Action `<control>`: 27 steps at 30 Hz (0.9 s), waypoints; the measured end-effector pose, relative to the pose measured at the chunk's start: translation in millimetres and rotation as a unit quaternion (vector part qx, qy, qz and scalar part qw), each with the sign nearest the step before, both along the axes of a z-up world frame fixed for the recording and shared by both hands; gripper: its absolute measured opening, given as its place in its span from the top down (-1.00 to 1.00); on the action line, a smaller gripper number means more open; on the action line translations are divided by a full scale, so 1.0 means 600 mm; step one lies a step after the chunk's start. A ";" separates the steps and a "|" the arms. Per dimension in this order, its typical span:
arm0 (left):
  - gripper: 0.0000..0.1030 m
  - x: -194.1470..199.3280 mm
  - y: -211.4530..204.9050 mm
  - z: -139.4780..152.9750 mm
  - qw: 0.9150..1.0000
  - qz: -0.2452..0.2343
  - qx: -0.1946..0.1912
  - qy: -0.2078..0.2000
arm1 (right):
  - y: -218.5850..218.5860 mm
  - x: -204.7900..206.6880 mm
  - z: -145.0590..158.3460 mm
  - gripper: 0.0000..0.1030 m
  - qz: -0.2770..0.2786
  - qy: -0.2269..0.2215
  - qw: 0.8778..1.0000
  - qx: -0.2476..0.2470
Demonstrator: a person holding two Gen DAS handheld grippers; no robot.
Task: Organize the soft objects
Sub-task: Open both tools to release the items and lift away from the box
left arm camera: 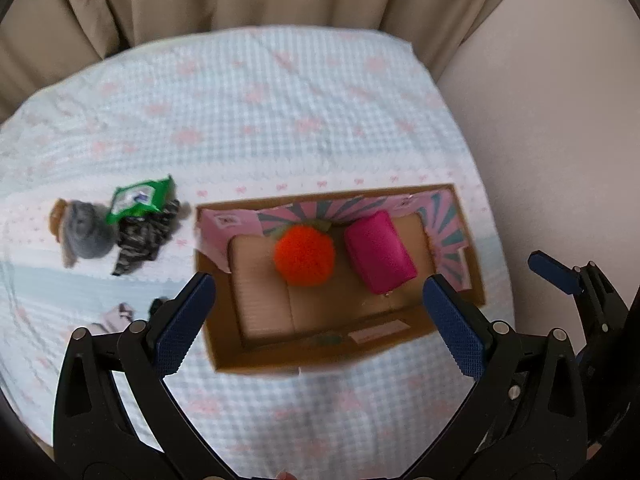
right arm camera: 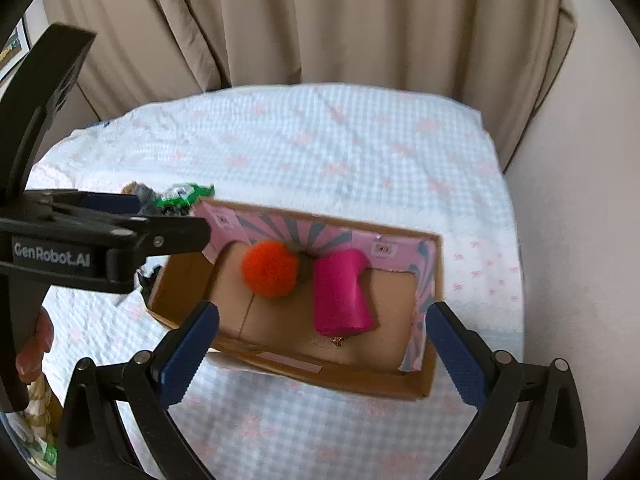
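An open cardboard box [left arm camera: 224,344] with pink patterned flaps lies on the bed. Inside are a fluffy orange ball [left arm camera: 304,254] and a magenta pouch [left arm camera: 378,258]; both also show in the right wrist view, ball [right arm camera: 270,268] and pouch [right arm camera: 340,298], in the box [right arm camera: 424,384]. Left of the box lie a green packet [left arm camera: 138,200], a grey soft toy [left arm camera: 86,232] and a dark patterned cloth [left arm camera: 142,240]. My left gripper [left arm camera: 320,328] is open and empty above the box's near edge. My right gripper [right arm camera: 322,354] is open and empty above the box.
The bed has a blue-and-white checked cover [left arm camera: 280,120] with pink bows. Beige curtains [right arm camera: 320,20] hang behind it and a pale wall [right arm camera: 580,240] stands at the right. The left gripper's body [right arm camera: 80,248] crosses the right wrist view's left side. More small cloth items [left arm camera: 116,316] lie near the left fingers.
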State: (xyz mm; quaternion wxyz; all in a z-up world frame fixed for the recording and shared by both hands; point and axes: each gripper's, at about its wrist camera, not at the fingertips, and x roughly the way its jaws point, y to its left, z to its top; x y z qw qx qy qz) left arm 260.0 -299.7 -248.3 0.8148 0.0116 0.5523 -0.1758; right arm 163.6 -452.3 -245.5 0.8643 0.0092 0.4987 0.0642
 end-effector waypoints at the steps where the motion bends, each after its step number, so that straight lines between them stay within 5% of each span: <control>1: -1.00 -0.006 0.006 0.014 1.000 0.001 -0.003 -0.006 | 0.002 -0.005 0.016 -1.00 -0.002 -0.005 1.000 0.000; 15: -1.00 -0.157 0.180 0.243 0.987 0.042 -0.029 -0.150 | 0.088 -0.106 0.250 -1.00 -0.061 -0.116 0.991 -0.016; 27: -1.00 -0.267 0.418 0.312 0.970 0.078 -0.056 -0.222 | 0.221 -0.193 0.307 -1.00 -0.092 -0.159 0.983 -0.010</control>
